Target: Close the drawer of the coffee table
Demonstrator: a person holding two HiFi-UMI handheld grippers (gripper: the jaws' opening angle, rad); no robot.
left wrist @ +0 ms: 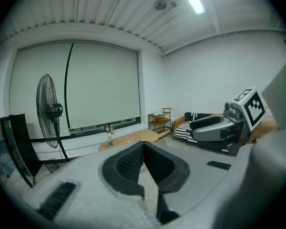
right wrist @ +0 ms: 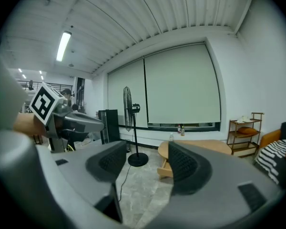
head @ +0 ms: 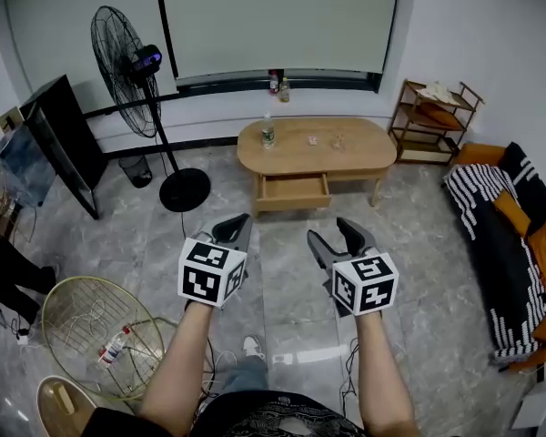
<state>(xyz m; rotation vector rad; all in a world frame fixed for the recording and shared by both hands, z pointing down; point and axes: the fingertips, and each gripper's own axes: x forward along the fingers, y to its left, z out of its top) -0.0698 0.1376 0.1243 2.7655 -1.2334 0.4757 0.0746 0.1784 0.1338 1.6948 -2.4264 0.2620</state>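
The oval wooden coffee table [head: 364,148] stands on the tiled floor ahead, and its drawer [head: 293,190] is pulled out of the front. Both grippers hang in the air well short of it, side by side, touching nothing. My left gripper [head: 239,223] is shut with nothing between its jaws; its tips meet [left wrist: 143,144] below the distant table [left wrist: 128,138]. My right gripper [head: 328,230] stands open and empty. In the right gripper view the table [right wrist: 205,147] and the open drawer [right wrist: 165,169] show between and past the pads [right wrist: 115,157].
A standing fan [head: 127,62] with a round base [head: 185,189] stands left of the table. A small bottle [head: 267,136] is on the tabletop. A striped sofa [head: 505,244] lines the right side, a wooden shelf [head: 434,121] the far right. A gold wire side table [head: 96,335] sits at lower left.
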